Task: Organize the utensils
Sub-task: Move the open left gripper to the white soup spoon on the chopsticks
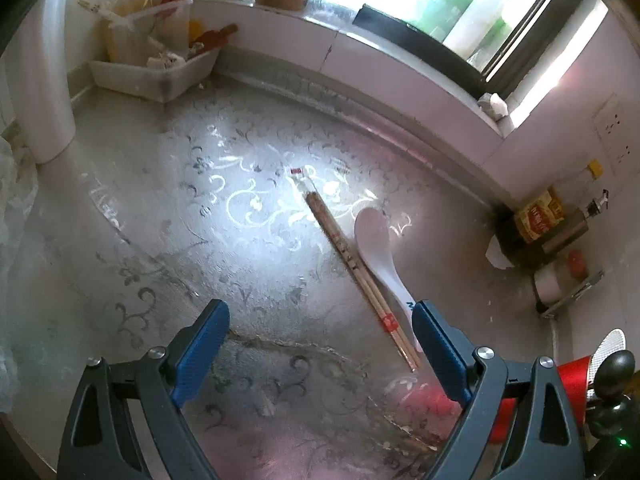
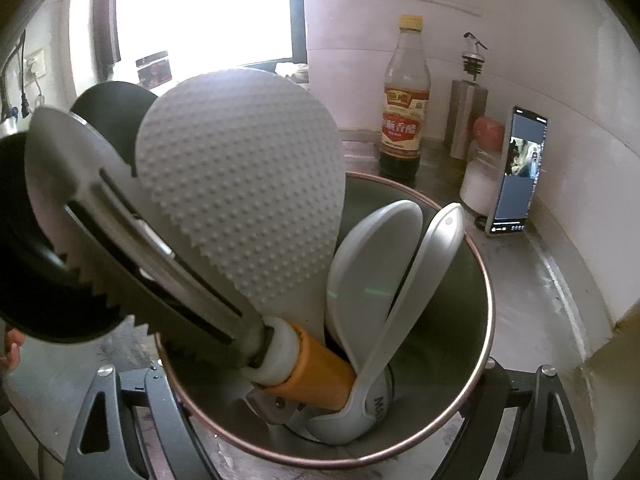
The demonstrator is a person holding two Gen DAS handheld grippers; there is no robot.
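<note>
The chopsticks (image 1: 356, 268) and white spoon (image 1: 382, 256) lie side by side, touching, on the patterned counter (image 1: 160, 220), their near ends between my spread left tongs (image 1: 320, 344), which grip nothing. My right tongs (image 2: 324, 420) clasp the metal holder (image 2: 486, 276), its rim between them. In it stand a dimpled rice paddle (image 2: 244, 184), a serrated server (image 2: 120, 232) and two pale spoons (image 2: 376, 272).

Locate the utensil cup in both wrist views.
Left wrist: utensil cup at the bottom right edge, only its red side showing.
Right wrist: utensil cup at lower centre, seen from above, filling much of the frame.
Shared landmark: yellow-capped vinegar bottle by the wall.
</note>
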